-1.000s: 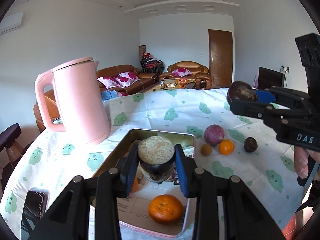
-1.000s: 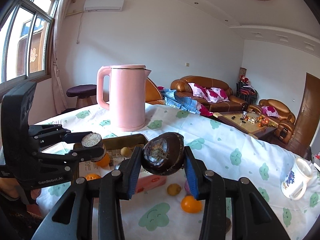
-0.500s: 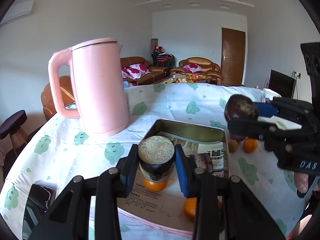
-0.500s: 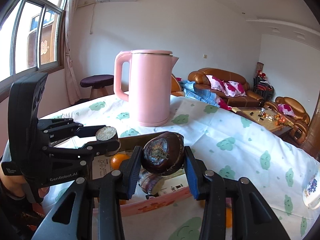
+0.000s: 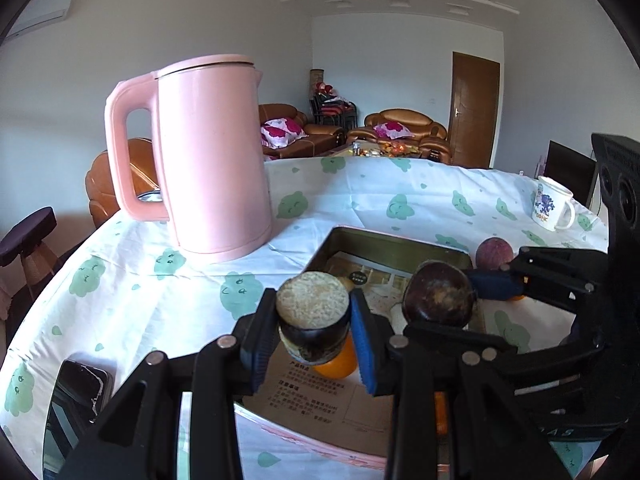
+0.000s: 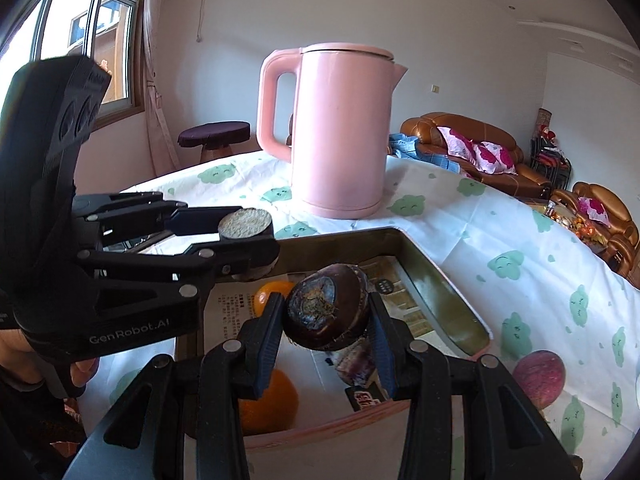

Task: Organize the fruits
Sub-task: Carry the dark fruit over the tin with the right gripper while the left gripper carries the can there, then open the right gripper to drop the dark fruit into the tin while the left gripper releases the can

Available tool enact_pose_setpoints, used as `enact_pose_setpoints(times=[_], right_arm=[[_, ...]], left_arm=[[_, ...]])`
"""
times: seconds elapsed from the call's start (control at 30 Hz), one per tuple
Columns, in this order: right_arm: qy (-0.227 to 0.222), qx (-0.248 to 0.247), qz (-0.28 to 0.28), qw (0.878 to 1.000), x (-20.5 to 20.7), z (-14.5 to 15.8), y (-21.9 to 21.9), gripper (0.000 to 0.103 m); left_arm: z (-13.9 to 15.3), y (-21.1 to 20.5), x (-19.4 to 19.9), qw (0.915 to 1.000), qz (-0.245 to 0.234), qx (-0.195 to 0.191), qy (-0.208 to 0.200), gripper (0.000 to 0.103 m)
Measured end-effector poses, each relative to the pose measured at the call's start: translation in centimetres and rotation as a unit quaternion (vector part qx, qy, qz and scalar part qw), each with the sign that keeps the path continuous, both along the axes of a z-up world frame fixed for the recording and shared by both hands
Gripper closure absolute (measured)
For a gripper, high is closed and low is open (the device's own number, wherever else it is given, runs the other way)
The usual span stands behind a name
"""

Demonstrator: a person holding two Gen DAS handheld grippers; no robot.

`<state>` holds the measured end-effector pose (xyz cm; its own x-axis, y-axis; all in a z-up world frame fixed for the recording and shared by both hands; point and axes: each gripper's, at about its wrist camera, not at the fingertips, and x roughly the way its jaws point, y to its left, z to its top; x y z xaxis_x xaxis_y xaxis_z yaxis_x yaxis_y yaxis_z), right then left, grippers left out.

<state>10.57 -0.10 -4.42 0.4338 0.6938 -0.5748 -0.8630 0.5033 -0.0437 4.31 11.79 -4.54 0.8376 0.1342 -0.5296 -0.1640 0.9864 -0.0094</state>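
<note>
My left gripper [image 5: 314, 330] is shut on a dark cut fruit with a pale flat top [image 5: 312, 306], held above the near end of the metal tin [image 5: 384, 242]. My right gripper [image 6: 326, 338] is shut on a dark round fruit [image 6: 326, 306], held over the tin [image 6: 444, 292]. The two grippers are side by side; the right one shows in the left wrist view [image 5: 444, 300], the left one in the right wrist view [image 6: 244, 232]. Oranges [image 6: 270, 404] [image 5: 336, 364] and a purple fruit [image 6: 356, 364] lie in the tin.
A pink kettle [image 5: 208, 156] stands on the cloth-covered table behind the tin. A reddish-purple fruit [image 6: 538, 376] and an orange lie on the cloth right of the tin. A white mug [image 5: 552, 208] stands far right. A phone [image 5: 76, 400] lies near left.
Both grippers, each still holding its fruit, have come closer together over the tin. The right one has moved in from the right and down; the kettle looms nearer.
</note>
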Motion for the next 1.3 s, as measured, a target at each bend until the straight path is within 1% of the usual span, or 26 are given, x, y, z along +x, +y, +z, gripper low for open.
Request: enact_pose_setpoints(times=[0.43,0.6,0.67,0.73,0.77,0.83,0.9,0.97,1.13,1.23,1.3], right_arm=[[0.014,-0.018,0.014,1.0,-0.2,-1.4,1.2,0.06],[0.009,-0.021,0.018,1.0,-0.4,-1.4,1.3,0.059],[0.006,-0.021,0.016,1.0,-0.4,-1.4,1.2,0.054],[0.003,-0.015,0.013,1.0,-0.4,-1.2,1.0,0.052],[0.003,-0.013,0.011,1.0,-0.4,-1.1,0.9,0.052],[-0.001,-0.011,0.006,1.0,-0.3,-0.9,0.5,0.051],[-0.007,-0.008,0.003,1.0,-0.2,-0.7,0.1,0.05],[-0.007,-0.004,-0.004,1.0,0.0,-0.5,-0.5,0.05],[-0.017,0.009,-0.025,1.0,0.5,0.2,-2.8,0.05],[-0.03,0.004,-0.045,0.999,1.1,0.4,-4.7,0.05],[-0.034,-0.002,-0.063,0.997,1.9,0.4,-6.0,0.05]], left_arm=[[-0.8,-0.1,0.5,0.9999,0.006,-0.001,0.015,0.066],[-1.0,-0.2,0.5,0.9998,0.007,-0.001,0.016,0.066],[-0.8,-0.2,0.3,0.9999,0.01,0.003,0.01,0.062],[-0.6,-0.3,0.1,0.9999,0.01,0.003,0.006,0.058],[-0.5,-0.3,0.0,0.9999,0.012,0.004,0.002,0.051],[-0.2,-0.4,-0.4,0.9998,0.016,0.004,-0.006,0.04],[0.0,-0.4,-0.7,0.9998,0.017,0.003,-0.014,0.038],[0.3,-0.6,-0.9,0.9996,0.017,-0.001,-0.021,0.03],[0.7,-1.2,-1.2,0.9991,0.017,-0.008,-0.037,0.02],[0.9,-1.7,-1.3,0.9989,0.017,-0.004,-0.043,0.012],[0.8,-2.1,-1.2,0.999,0.013,-0.005,-0.043,0.011]])
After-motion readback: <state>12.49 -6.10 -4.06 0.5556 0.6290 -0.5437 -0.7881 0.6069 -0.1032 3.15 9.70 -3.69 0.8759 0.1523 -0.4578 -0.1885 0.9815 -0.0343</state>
